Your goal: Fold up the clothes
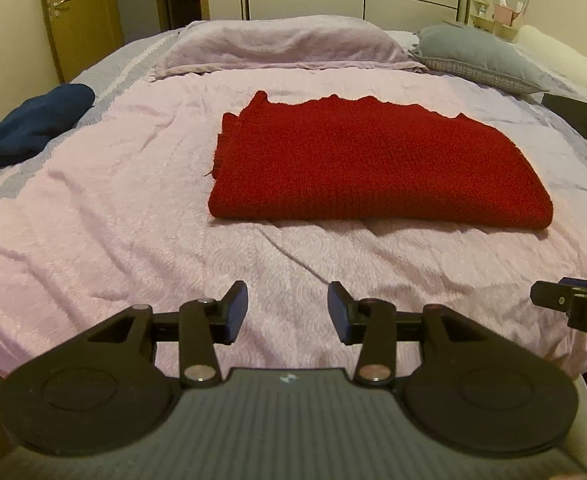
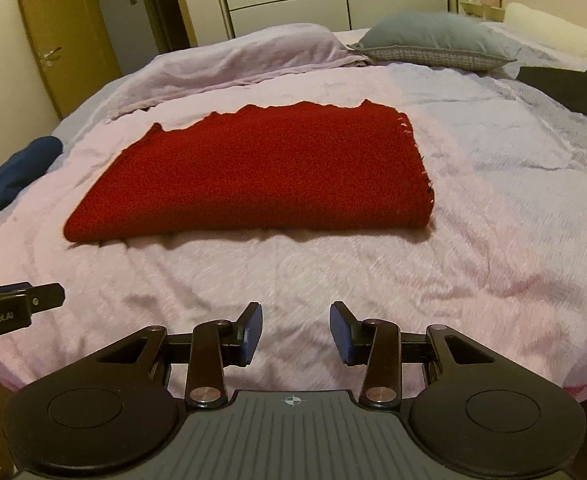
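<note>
A red knitted garment [image 1: 369,168] is lying folded into a thick rectangle in the middle of the bed [image 1: 133,208], resting flat on the pale pink cover. Its near edge is a rounded fold, and its far edge is showing a wavy, uneven outline.

The left gripper [image 1: 288,312] is hovering over the near part of the bed with its jaws spread and nothing between them; its blue pads [image 1: 235,312] are standing apart above bare cover, well short of the red garment. The right gripper [image 2: 296,332] is hanging in the same way beside it, jaws parted and empty, also short of the garment's near fold. Each gripper's tip is showing at the edge of the other's view.

A dark blue garment [image 1: 33,124] is lying bunched near the left edge of the bed, well apart from the red one. A lilac pillow [image 1: 281,44] and a grey pillow [image 1: 473,56] are sitting at the head of the bed. A dark item [image 2: 569,88] is lying at the right side, and a wooden door [image 1: 81,12] is standing behind on the left.
</note>
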A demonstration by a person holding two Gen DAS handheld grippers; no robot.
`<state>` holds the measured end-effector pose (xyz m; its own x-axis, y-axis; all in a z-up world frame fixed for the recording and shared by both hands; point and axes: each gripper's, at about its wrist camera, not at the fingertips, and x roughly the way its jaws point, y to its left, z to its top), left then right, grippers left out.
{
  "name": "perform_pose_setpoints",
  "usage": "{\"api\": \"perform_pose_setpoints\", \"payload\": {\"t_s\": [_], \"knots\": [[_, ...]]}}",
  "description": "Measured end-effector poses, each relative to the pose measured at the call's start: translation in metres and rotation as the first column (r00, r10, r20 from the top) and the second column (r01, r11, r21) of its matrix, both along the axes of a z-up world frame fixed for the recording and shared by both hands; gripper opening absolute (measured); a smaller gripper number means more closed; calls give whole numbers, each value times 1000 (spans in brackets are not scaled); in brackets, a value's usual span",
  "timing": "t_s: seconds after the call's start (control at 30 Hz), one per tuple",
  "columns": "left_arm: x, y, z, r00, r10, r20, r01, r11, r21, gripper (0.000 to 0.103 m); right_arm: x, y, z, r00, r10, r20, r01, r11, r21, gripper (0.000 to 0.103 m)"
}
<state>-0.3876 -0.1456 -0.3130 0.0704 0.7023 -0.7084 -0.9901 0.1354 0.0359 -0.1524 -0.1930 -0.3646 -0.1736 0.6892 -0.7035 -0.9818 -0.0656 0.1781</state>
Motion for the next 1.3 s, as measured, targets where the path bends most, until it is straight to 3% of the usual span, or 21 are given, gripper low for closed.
{"api": "perform_pose_setpoints", "payload": {"t_s": [0.5,1.3], "knots": [[-2,-25,12,1000,-11,-1,11,999,38,43,-3,-25,7,1000,7,-11,-7,1000,6,43],[-1,-17,0,1000,-16,-13,16,1000,7,43,-6,-13,-3,1000,22,-13,-22,1000,-9,43]]}}
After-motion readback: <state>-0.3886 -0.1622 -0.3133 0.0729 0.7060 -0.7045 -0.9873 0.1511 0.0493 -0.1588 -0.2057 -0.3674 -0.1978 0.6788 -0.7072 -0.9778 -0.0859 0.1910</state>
